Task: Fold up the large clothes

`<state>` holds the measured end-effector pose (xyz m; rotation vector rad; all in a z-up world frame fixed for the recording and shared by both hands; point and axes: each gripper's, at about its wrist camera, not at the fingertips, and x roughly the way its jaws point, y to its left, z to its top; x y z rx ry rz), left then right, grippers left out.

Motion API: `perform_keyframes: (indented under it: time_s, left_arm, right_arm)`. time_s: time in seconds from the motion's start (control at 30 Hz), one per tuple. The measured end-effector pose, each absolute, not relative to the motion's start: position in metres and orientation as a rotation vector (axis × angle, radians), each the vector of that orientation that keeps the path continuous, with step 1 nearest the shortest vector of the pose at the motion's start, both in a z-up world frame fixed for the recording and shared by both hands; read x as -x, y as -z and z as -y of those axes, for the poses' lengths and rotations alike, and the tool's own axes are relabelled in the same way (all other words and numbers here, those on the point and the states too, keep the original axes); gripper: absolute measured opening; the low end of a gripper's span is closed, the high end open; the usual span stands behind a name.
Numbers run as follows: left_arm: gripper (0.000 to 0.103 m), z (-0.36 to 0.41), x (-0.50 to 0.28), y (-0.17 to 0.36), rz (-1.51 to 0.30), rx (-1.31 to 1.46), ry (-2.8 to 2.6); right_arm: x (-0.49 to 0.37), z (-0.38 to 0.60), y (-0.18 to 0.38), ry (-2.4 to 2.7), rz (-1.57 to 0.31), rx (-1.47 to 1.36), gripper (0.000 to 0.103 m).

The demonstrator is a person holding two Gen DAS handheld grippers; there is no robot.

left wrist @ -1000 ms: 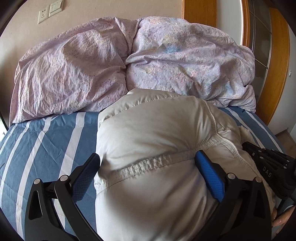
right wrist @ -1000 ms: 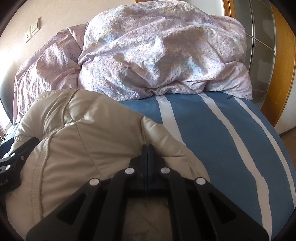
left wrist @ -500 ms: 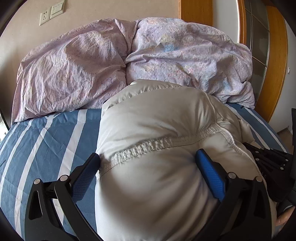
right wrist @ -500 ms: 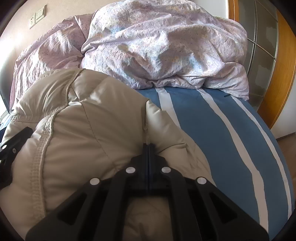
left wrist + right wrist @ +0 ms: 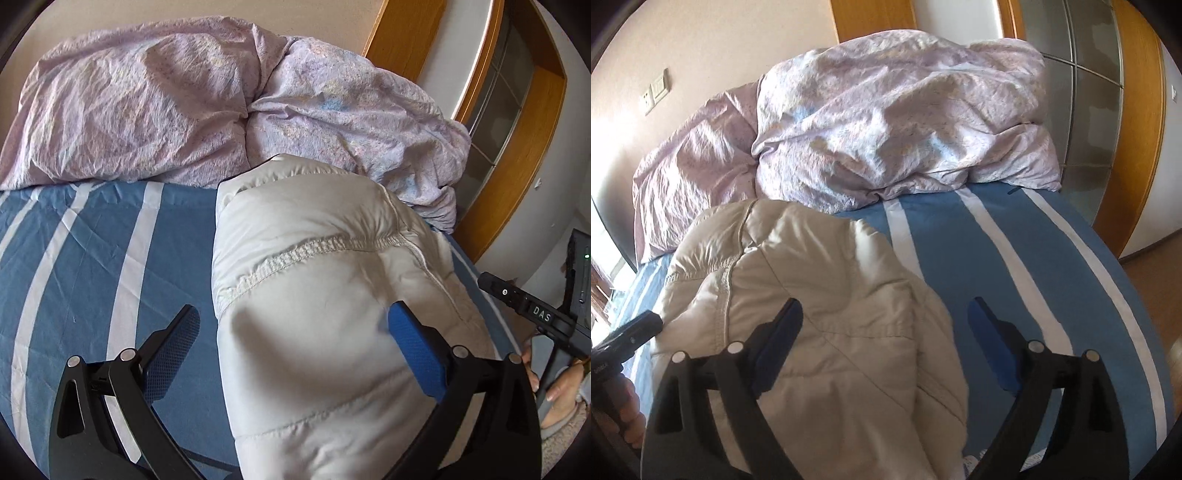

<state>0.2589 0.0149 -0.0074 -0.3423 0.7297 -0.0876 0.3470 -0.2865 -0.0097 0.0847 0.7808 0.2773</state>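
A puffy beige-white down jacket (image 5: 325, 295) lies bunched on the blue striped bed sheet (image 5: 92, 258). My left gripper (image 5: 295, 339) is open, its blue pads on either side of the jacket's near end. In the right wrist view the jacket (image 5: 812, 314) fills the lower left. My right gripper (image 5: 886, 332) is open over the jacket's right edge, its left pad above the fabric and its right pad over the sheet (image 5: 1015, 266). The right gripper's body (image 5: 535, 314) shows at the left view's right edge.
A crumpled lilac duvet (image 5: 221, 99) is heaped along the head of the bed, also in the right wrist view (image 5: 897, 122). A wooden door frame (image 5: 517, 155) and glass panel stand to the right. Wall sockets (image 5: 657, 92) sit on the beige wall.
My right gripper was shut on the jacket and has opened, letting it go. The jacket has settled lower on the bed. My left gripper stays open around it.
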Motion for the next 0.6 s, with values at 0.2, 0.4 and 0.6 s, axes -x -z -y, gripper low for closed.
perform_keyframes:
  time_s: [0.2,0.4,0.6]
  left_arm:
    - [0.102,-0.054,-0.258,0.021,-0.801,0.553,0.21]
    - [0.102,-0.057,-0.265,0.034,-0.853,0.621,0.288]
    - [0.102,-0.05,-0.273,0.049,-0.899,0.675,0.359]
  right_arm:
    - [-0.37,0.333,0.027,-0.39,-1.002,-0.353,0.097]
    - [-0.381,0.337,0.064,-0.501,-1.179,-0.513,0.098]
    - [-0.383,0.334,0.086,-0.595,-1.276,-0.614,0.101]
